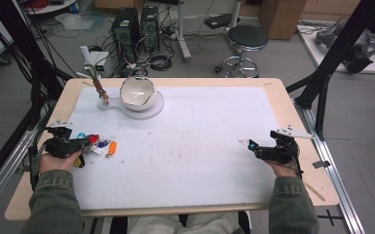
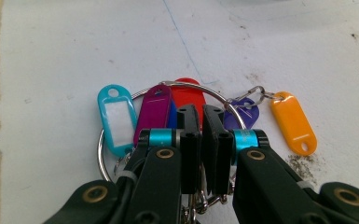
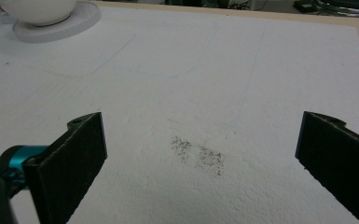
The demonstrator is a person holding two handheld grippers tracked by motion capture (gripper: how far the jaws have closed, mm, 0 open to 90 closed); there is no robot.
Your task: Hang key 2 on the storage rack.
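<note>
1. Overhead, my left hand-held gripper (image 1: 85,143) sits at the key tags (image 1: 102,145) on the table (image 1: 175,85); a bowl (image 1: 137,91) stands far off.
2. Left gripper view: jaws pinched together on the key ring (image 2: 186,86).
3. Right gripper view: my right hand-held gripper (image 3: 200,144) is spread wide above the white mat (image 3: 214,70).

The table (image 1: 48,114) is looked down on from above the person's side, facing forward, with floor and a stool (image 1: 247,38) taken in beyond. The left gripper (image 2: 200,116) is followed by its own camera, held very close over a bunch of key tags (image 2: 168,105) on the white sheet (image 2: 74,56). The right gripper view is kept low, aimed along the sheet toward the bowl (image 3: 39,9) at the far edge. That bowl (image 1: 137,91) and sheet are shared with the high view.
</note>
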